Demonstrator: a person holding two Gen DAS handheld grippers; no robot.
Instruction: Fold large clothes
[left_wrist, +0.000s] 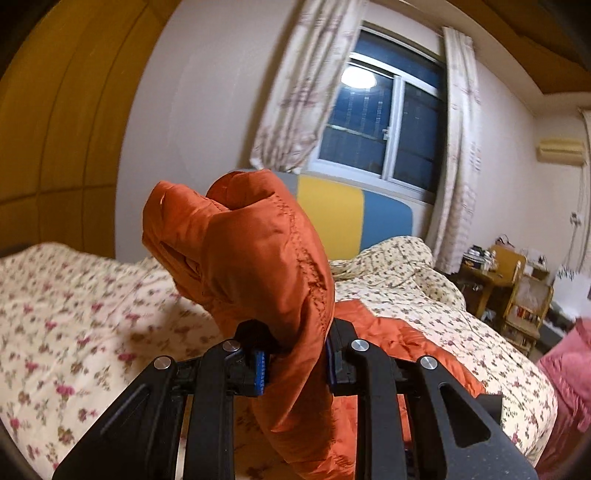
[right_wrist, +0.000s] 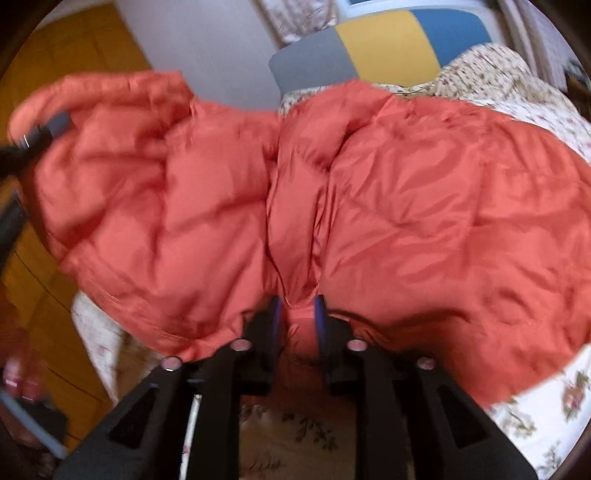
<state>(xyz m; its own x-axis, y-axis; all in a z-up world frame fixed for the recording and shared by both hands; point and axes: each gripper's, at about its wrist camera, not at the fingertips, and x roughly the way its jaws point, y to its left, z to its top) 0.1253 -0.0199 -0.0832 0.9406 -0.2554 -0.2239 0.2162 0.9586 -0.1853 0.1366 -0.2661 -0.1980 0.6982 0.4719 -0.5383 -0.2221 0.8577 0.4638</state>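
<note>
An orange quilted jacket (right_wrist: 369, 192) is lifted over a bed with a floral bedspread (left_wrist: 74, 314), seen from two hand-held grippers. At far left of the right wrist view, the left gripper (right_wrist: 37, 133) clutches a raised edge of the jacket; its own camera shows its blue-padded jaws nearly closed, pinching a puffy fold that bulges up past the fingertips and hangs down below them. The rest of the garment spreads rightward across the bedspread, part of it draped low on the near side. At centre of the right wrist view, the right gripper (right_wrist: 297, 310) stands with its jaws narrowly parted around a crease of the fabric; whether the pads press on it cannot be told through the blur. Beyond the bed, a grey, yellow and blue headboard (left_wrist: 332, 214) stands under a curtained window (left_wrist: 384, 114), with cluttered wooden furniture (left_wrist: 517, 288) at far right.
</note>
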